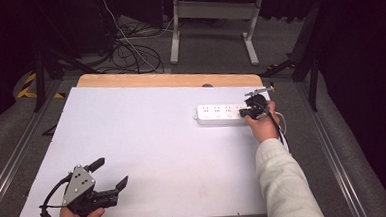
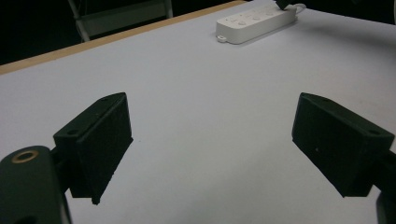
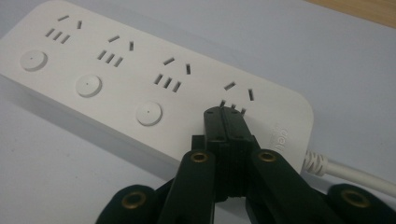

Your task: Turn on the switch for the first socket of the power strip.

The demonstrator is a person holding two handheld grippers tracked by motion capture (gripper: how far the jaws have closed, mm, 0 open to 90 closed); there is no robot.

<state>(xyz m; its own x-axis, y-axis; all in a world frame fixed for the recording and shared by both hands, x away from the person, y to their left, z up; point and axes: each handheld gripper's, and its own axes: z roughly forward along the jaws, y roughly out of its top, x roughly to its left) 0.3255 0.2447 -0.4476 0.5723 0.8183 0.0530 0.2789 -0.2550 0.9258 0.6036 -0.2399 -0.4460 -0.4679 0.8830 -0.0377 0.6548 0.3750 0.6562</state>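
Note:
A white power strip [image 1: 216,114] lies on the white table at the right, with several sockets and round buttons [image 3: 148,113] along it. My right gripper [image 3: 227,122] is shut, its jaws pressed together with nothing between them, and its tip rests over the strip [image 3: 140,79] at the socket nearest the cord; in the high view this gripper [image 1: 249,111] sits at the strip's right end. My left gripper [image 1: 112,174] is open near the table's front left corner, jaws wide apart over bare table [image 2: 210,130]. The strip [image 2: 254,21] lies far beyond it.
The strip's white cord [image 3: 355,175] runs off to the right. A wooden edge [image 1: 169,79] borders the table's far side. Beyond it stand a desk frame [image 1: 211,22] and loose cables [image 1: 133,54] on the floor.

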